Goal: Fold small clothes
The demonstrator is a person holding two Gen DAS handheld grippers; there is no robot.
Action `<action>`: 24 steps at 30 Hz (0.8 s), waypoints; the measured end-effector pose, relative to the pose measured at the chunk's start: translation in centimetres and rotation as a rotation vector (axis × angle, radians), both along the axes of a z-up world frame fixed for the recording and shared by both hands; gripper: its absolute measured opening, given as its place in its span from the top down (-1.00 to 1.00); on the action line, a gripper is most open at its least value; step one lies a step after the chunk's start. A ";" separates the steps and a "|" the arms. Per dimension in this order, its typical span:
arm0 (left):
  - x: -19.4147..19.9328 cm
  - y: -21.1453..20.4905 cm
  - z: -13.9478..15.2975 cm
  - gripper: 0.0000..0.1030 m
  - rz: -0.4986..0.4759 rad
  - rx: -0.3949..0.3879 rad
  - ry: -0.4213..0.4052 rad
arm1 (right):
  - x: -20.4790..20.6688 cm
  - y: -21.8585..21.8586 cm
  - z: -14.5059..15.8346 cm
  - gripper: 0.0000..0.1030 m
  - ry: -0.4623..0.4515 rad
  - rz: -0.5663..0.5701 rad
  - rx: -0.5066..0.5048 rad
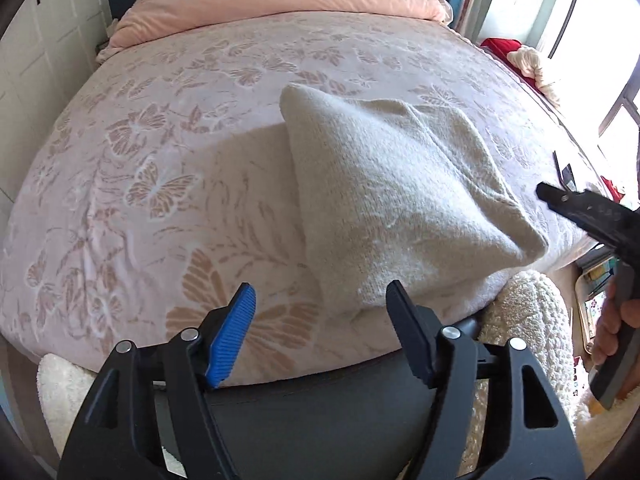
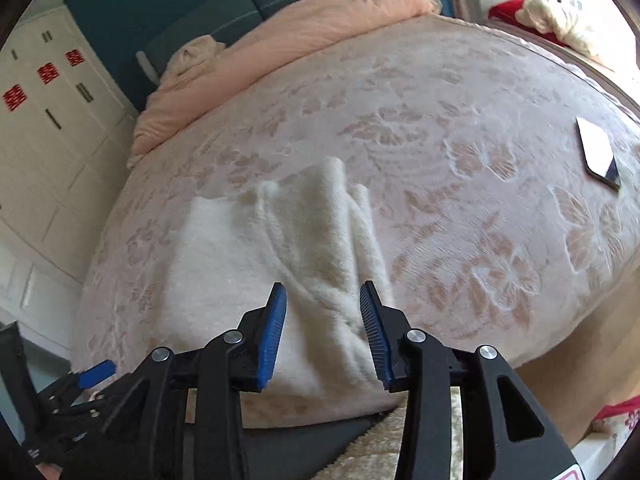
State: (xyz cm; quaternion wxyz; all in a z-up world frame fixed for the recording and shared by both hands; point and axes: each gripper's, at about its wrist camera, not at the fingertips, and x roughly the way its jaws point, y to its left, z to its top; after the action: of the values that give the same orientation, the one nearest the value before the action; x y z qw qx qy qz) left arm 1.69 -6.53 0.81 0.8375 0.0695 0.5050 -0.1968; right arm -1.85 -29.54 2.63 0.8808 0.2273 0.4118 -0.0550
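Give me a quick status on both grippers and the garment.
Left gripper open, empty. Right gripper open, empty, above the cream knit garment. Garment partly folded on the bed. Phone off to the right, clear.

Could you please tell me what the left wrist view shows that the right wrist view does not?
Only the left wrist view shows the right tongs from outside, with the hand gripping their handle, and the cream garment draped in a raised fold.

Only the right wrist view shows the red paper cutouts on the white wardrobe, and the phone plainly, lying flat on the bed. It also shows the left tongs at the lower left.

Both share the butterfly-patterned bed, the pink duvet at its head, and the garment in front of open tongs.
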 end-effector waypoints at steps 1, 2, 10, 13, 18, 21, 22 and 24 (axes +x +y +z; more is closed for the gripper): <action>0.3 0.1 0.1 -0.30 0.011 0.005 0.000 | 0.6 1.3 1.0 0.31 -0.025 0.055 0.004; 0.4 0.1 0.1 -0.30 0.016 0.008 0.000 | 1.4 2.9 1.5 0.31 -0.037 0.113 -0.002; 1.2 1.0 0.2 -0.35 0.087 0.073 0.005 | 6.4 11.9 -9.7 0.38 0.220 0.332 -0.088; 1.3 1.4 0.2 -0.39 0.096 0.090 -0.005 | 5.5 11.9 -5.6 0.40 0.154 0.313 -0.085; 1.6 0.7 -0.6 -0.41 0.090 0.077 0.025 | 5.2 9.4 -8.9 0.41 0.262 0.269 -0.105; 1.5 0.0 -0.8 -0.41 0.071 0.083 0.027 | 4.2 8.5 -8.4 0.50 0.229 0.264 -0.042; 1.5 -0.1 -0.7 -0.42 0.065 0.082 0.024 | 3.7 7.5 -7.0 0.43 0.185 0.234 -0.010; 1.5 -0.2 -0.5 -0.51 0.064 0.076 0.017 | 2.4 4.6 -4.4 0.22 0.090 0.134 0.033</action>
State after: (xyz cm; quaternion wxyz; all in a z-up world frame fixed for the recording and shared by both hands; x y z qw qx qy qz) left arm 3.22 -6.73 0.33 0.8359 0.0834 0.5211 -0.1511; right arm 0.55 -24.94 -1.75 0.8591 0.2110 0.4662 0.0009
